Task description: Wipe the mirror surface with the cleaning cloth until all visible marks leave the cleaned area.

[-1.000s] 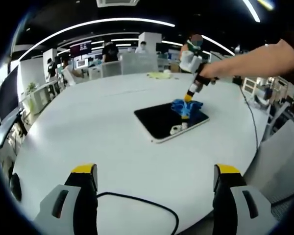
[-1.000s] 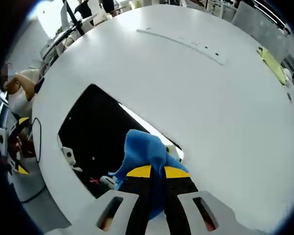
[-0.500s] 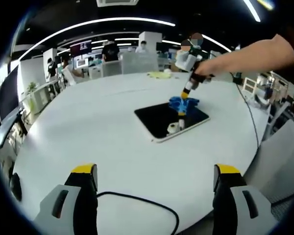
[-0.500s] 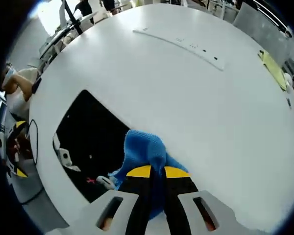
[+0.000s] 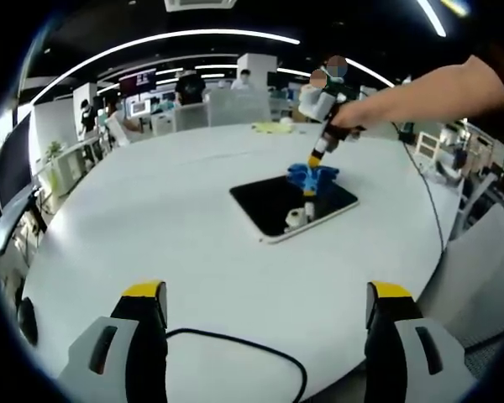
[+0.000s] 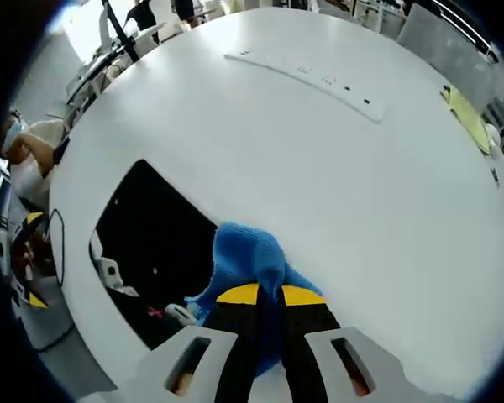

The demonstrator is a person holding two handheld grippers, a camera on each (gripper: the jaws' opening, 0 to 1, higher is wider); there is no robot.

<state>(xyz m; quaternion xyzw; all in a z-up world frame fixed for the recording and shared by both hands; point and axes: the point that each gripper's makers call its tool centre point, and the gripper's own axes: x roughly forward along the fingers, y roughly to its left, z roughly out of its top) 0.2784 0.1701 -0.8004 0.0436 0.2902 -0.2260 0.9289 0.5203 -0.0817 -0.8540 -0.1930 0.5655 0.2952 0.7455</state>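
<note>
Left gripper (image 5: 267,315): grey fingers (image 5: 140,336) with yellow tips, black cable (image 5: 235,344) looping between. Right gripper (image 6: 270,295): pale grey body, black yellow-tipped fingers (image 6: 240,295).

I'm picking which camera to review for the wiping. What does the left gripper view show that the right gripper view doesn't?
Left gripper view: the whole dark rectangular mirror, the person's forearm and a black cable. Right gripper view: a close look at the right gripper clamped on the blue cleaning cloth. Both share mirror, cloth and round white table.
</note>
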